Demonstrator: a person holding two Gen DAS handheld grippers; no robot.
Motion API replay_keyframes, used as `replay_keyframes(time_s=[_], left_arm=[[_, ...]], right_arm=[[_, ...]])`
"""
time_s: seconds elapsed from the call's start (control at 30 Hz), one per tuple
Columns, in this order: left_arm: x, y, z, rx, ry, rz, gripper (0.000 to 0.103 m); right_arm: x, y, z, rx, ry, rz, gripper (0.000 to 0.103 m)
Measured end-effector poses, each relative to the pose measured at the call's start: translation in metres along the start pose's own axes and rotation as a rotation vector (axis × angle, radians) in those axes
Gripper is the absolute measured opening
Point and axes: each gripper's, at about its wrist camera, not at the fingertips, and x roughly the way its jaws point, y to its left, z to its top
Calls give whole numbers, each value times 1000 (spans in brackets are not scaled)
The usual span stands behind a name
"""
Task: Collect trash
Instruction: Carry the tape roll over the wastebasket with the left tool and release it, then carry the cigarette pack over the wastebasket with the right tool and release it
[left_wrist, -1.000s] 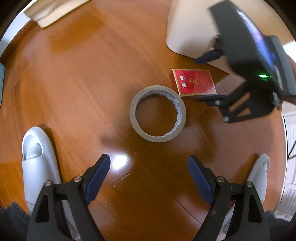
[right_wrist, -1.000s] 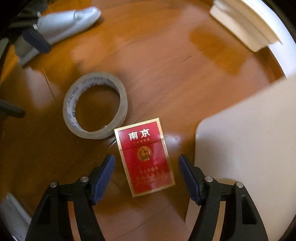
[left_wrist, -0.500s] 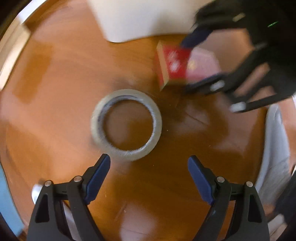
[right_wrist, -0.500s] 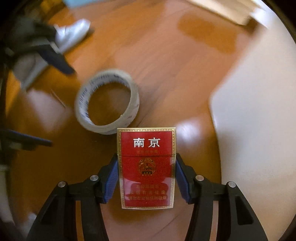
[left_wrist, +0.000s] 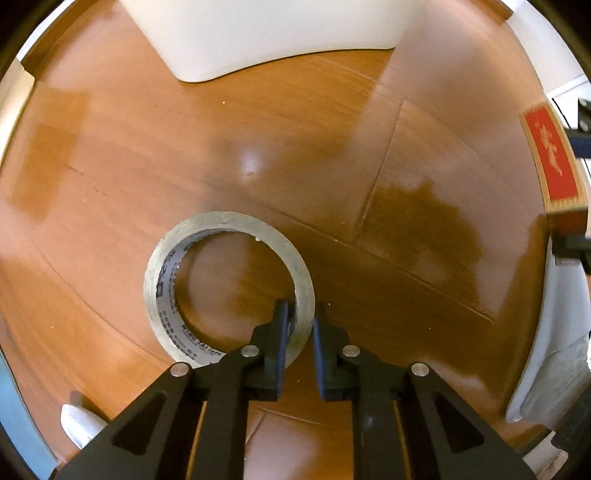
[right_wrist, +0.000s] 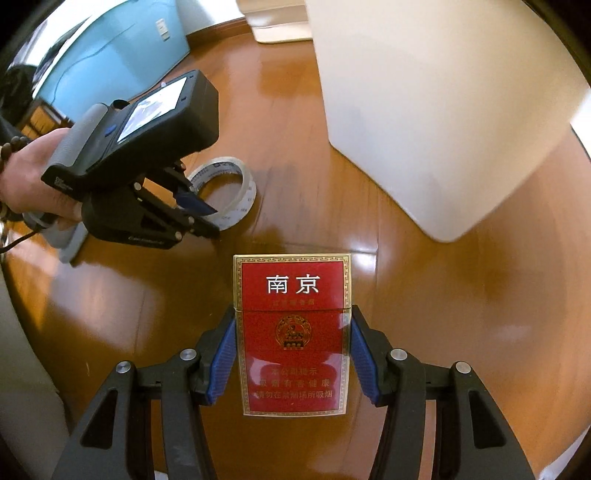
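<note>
Tape roll (left_wrist: 229, 288), a flat ring of glossy clear tape with grey printing on its inner core, lies on the polished wooden floor (left_wrist: 258, 129). In the left wrist view the left claw (left_wrist: 300, 321) is nearly closed on the ring's near wall, one finger inside the hole and one outside. The right wrist view shows what that view cannot: the hand (right_wrist: 33, 177) gripping the left tool's handle, with a beaded bracelet at the wrist.

In the right wrist view the right claw (right_wrist: 293, 356) is clamped on a cigarette pack (right_wrist: 291, 332), a red rectangular box with gold trim and white characters, its blue ribbed pads (right_wrist: 223, 360) pressing both long sides, held above the floor. The left view catches only the pack's edge at far right. A smooth white bin (right_wrist: 443, 110) with rounded corners stands beyond.
</note>
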Motion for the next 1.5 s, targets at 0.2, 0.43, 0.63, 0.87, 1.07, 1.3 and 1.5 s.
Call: replay_keyframes(time_s=[0.2, 0.43, 0.63, 0.87, 1.07, 1.3, 1.5], left_arm=[[-47, -5, -5, -41, -94, 37, 8], [-215, -18, -3, -142, -393, 32, 8], [-350, -22, 56, -112, -680, -35, 8], [-307, -15, 199, 1, -403, -64, 8], [-215, 21, 252, -151, -114, -106, 8], [-175, 38, 253, -243, 7, -86, 16], [-212, 33, 235, -226, -108, -114, 51]], right_arm=[[-6, 8, -16, 81, -23, 39, 58], [11, 12, -21, 162, -18, 42, 58], [25, 21, -13, 189, -66, 47, 58], [12, 18, -16, 222, -96, 61, 58], [3, 8, -30, 280, -103, 68, 58], [0, 4, -39, 305, -95, 72, 58], [-5, 3, -37, 301, -111, 66, 58]])
